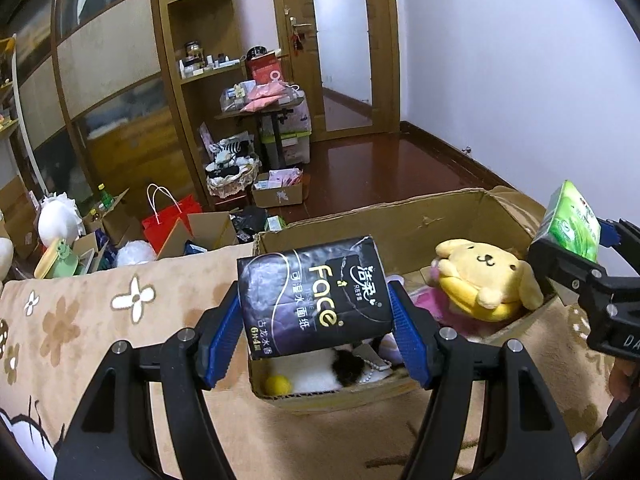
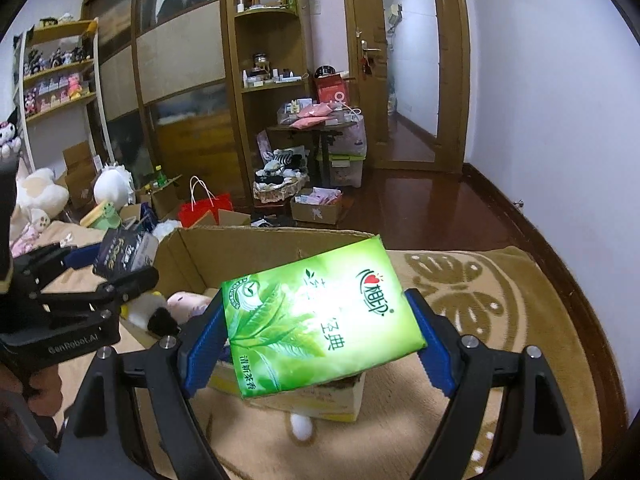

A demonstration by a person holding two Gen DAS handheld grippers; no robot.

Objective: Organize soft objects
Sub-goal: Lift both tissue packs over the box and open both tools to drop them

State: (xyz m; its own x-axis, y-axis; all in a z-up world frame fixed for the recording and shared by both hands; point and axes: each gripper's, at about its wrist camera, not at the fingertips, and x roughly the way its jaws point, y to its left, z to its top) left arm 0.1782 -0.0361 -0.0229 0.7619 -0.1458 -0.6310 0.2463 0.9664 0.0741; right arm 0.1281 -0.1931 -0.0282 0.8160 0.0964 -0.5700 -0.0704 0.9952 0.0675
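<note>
Dim indoor light, glare on the green pack (image 2: 320,316); edges bend, perhaps slightly blurred.

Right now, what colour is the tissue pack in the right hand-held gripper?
Bright green with a leaf print, the tissue pack shows best in the right wrist view.

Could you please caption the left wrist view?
Left gripper holds a black tissue pack above a cardboard box of plush toys.
</note>
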